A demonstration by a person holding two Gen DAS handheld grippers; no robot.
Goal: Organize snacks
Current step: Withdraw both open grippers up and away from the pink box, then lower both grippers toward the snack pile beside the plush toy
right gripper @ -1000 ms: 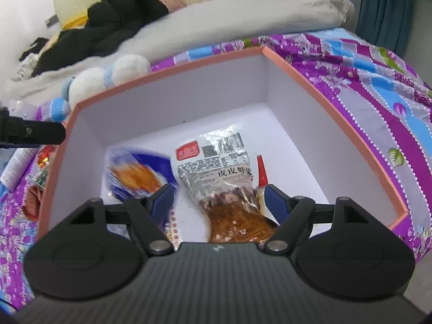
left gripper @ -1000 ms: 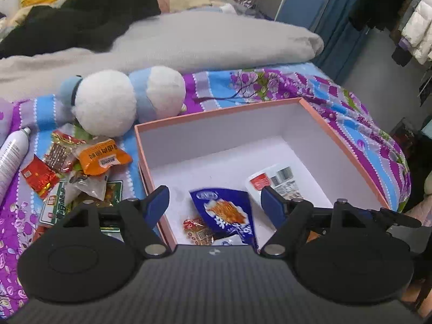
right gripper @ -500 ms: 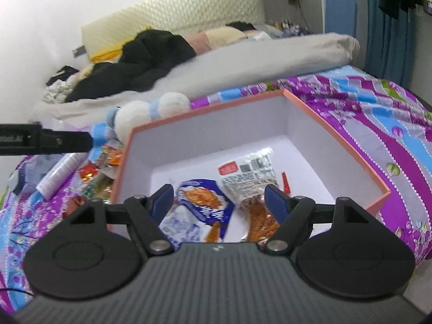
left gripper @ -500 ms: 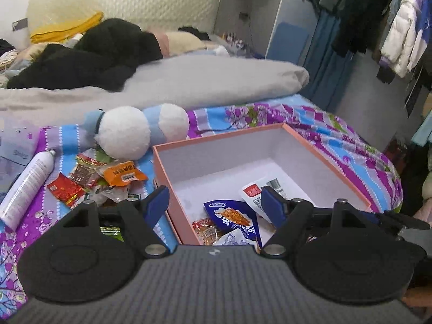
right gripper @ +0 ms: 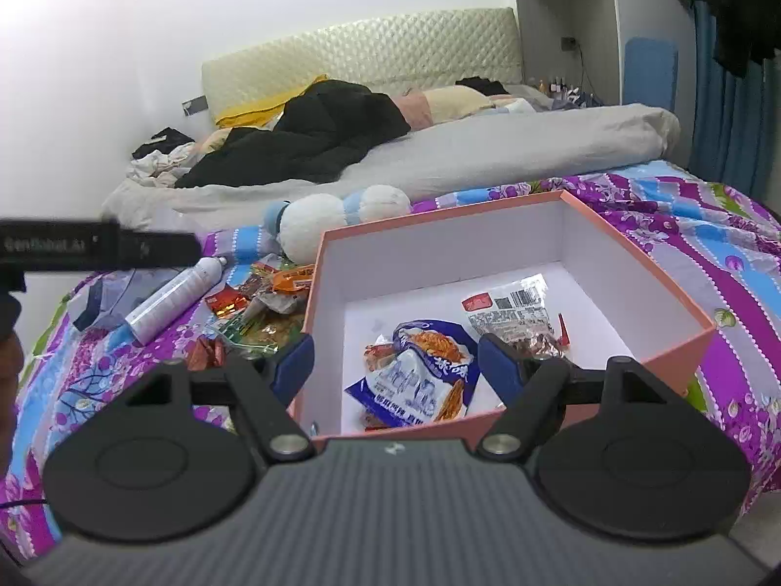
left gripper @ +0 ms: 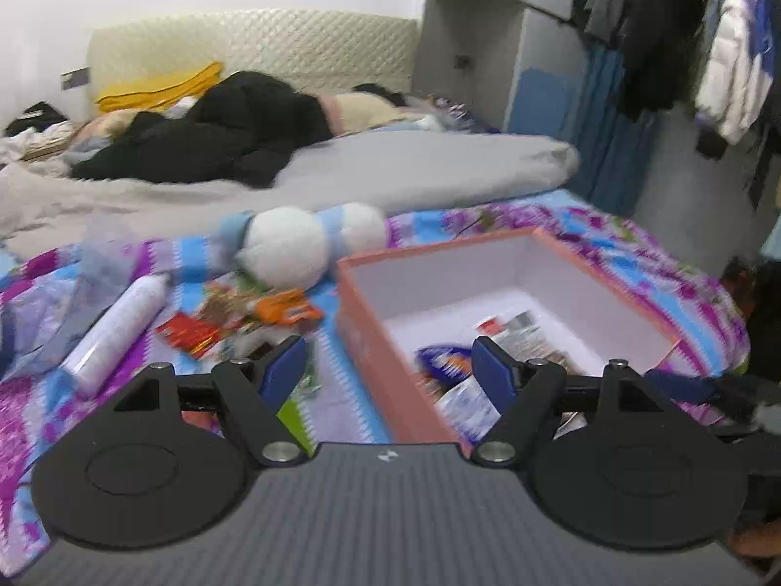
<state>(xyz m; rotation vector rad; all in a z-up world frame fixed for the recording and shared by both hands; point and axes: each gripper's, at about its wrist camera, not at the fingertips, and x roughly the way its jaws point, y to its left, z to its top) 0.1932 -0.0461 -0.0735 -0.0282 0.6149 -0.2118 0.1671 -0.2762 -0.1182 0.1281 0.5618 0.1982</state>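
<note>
An open pink box (right gripper: pixel 683 342) with white inside sits on the flowered bedspread. It holds a blue snack bag (right gripper: pixel 420 376), a clear packet with a red label (right gripper: pixel 512 312) and a small red packet (right gripper: pixel 378 356). Loose snack packets (right gripper: pixel 263 303) lie left of the box, also in the left wrist view (left gripper: pixel 244 317). My right gripper (right gripper: pixel 395 361) is open and empty, held back above the box's near edge. My left gripper (left gripper: pixel 388 366) is open and empty above the box's left wall (left gripper: pixel 371 342).
A white spray bottle (right gripper: pixel 171 298) and a blue-and-white plush toy (right gripper: pixel 337 219) lie left of and behind the box. A grey duvet (right gripper: pixel 488 156) and black clothes (right gripper: pixel 312 141) cover the far bed. The bed edge drops off at the right.
Both grippers have pulled back and up from the box, staying open. The blue bag now lies in the box beside the clear packet. The left view is blurred from motion.
</note>
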